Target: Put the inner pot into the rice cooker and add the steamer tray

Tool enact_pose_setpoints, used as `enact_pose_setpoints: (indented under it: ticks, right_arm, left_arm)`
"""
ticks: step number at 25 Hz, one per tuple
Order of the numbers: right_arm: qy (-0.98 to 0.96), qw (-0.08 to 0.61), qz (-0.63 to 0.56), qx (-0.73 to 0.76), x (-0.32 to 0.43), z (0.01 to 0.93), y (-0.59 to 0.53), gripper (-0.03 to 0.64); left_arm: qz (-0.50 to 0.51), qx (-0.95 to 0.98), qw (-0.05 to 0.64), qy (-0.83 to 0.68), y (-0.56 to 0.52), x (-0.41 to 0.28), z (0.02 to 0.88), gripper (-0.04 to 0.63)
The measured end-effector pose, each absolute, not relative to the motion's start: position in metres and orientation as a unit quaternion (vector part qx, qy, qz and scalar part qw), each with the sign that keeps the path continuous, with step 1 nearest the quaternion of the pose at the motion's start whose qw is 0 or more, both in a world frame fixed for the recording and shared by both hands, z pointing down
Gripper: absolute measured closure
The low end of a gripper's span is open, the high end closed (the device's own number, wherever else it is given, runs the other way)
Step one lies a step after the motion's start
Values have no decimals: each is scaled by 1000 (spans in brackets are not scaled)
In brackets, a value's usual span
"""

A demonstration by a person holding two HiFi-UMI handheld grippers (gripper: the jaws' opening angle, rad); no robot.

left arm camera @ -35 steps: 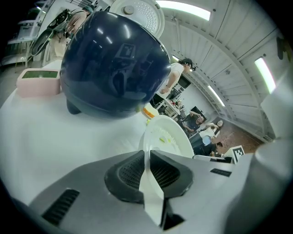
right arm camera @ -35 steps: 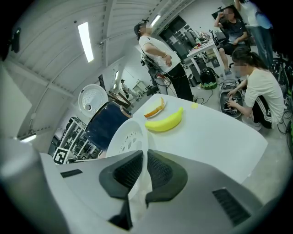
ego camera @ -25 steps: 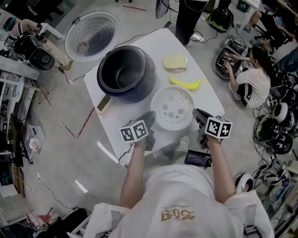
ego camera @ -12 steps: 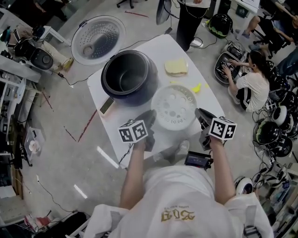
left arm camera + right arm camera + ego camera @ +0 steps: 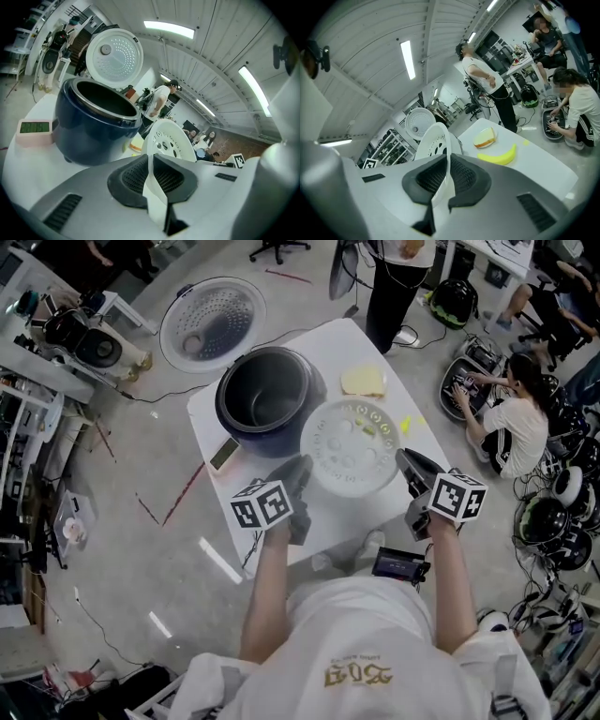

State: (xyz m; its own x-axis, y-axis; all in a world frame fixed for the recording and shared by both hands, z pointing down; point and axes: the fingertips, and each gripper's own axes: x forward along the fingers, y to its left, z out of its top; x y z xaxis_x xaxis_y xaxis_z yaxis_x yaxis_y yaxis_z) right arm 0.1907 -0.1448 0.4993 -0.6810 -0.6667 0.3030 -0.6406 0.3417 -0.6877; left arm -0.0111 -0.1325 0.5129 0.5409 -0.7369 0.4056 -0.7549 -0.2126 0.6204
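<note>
A white round steamer tray (image 5: pixel 352 446) with holes hangs above the table, held by opposite edges. My left gripper (image 5: pixel 302 465) is shut on its near-left rim, my right gripper (image 5: pixel 405 457) on its right rim. In the left gripper view the tray (image 5: pixel 171 143) stands edge-on between the pads of the gripper (image 5: pixel 152 176). The right gripper view shows the tray (image 5: pixel 436 140) pinched in that gripper (image 5: pixel 443 180). The dark blue rice cooker (image 5: pixel 265 399) stands left of the tray with its white lid (image 5: pixel 213 324) swung open; its inside (image 5: pixel 101 96) looks dark.
On the white table (image 5: pixel 309 343) lie a slice of bread (image 5: pixel 364 381) and a yellow banana (image 5: pixel 499 157), partly hidden under the tray in the head view. A small device with a green screen (image 5: pixel 223 454) sits by the cooker. A person (image 5: pixel 511 418) sits on the floor at right.
Both grippers have risen with the tray held between them. The tray has left the table and shifted slightly toward the cooker, now covering most of the banana in the head view.
</note>
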Motion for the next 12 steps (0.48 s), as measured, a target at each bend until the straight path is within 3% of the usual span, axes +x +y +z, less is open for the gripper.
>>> enact_pose_setpoints:
  ticks: [12]
  right_arm:
    - [866, 29, -369, -335, 159, 444, -180, 583]
  left_arm:
    - [-50, 760, 375, -528, -141, -40, 467, 546]
